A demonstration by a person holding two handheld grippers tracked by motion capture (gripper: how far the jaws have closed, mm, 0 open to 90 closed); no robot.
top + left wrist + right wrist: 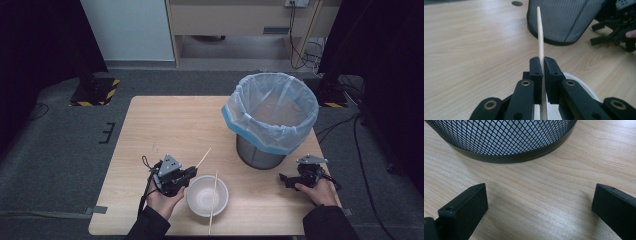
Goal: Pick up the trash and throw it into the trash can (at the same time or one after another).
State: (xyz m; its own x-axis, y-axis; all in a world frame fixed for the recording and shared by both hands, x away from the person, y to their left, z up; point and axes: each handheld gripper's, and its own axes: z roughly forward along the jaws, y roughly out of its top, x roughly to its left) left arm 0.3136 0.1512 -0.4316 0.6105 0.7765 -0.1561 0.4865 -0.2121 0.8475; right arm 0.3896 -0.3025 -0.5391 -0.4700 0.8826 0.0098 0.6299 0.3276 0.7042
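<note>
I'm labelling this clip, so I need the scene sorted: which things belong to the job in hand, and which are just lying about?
In the job:
- chopstick clamped in the left gripper
- second chopstick across the white bowl
- lined mesh bin, probably the target

Just about:
- right gripper, jaws open, resting
- cables on the floor

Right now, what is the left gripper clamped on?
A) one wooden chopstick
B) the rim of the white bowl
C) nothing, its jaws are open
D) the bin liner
A: in the left gripper view the left gripper has its jaws pressed shut on one chopstick, while the other chopstick lies across the bowl.
</note>
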